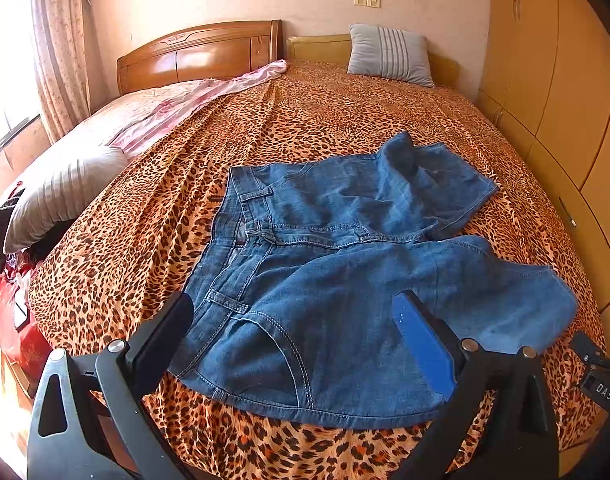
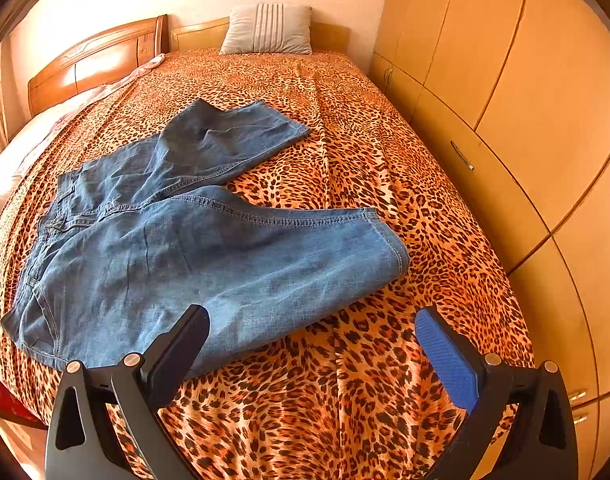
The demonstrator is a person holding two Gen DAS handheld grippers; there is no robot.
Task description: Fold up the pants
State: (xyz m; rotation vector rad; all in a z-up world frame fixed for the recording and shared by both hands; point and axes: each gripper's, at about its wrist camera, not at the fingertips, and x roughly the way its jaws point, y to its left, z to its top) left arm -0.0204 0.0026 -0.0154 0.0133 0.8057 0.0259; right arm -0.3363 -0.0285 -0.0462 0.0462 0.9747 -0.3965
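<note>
Two grippers are seen, both with jaws spread wide and nothing held between them. On each, one black finger and one finger faced with a ribbed blue pad are carried on black plastic arms with silver pins.

Between the jaws of the left gripper (image 1: 293, 312) lies the waist end of the pants (image 1: 345, 272), blue denim with pale stitching, belt loops and a curved pocket seam; the fabric is not touched. To the right of those jaws part of the right gripper is glimpsed, where the white letters "DAS" can be read.

The right gripper (image 2: 317, 326) is held over the bedspread (image 2: 365, 400), with the hem of the nearer leg just beyond its left finger. The pants are spread flat but creased on the bed, the legs splayed apart, the farther leg rumpled.

Beyond the jaws, the leopard-print bedspread runs in soft wrinkles to a grey striped pillow (image 2: 269, 28) and a glossy wooden headboard (image 1: 201, 54). A wooden wardrobe (image 2: 505, 80) stands to the right.
</note>
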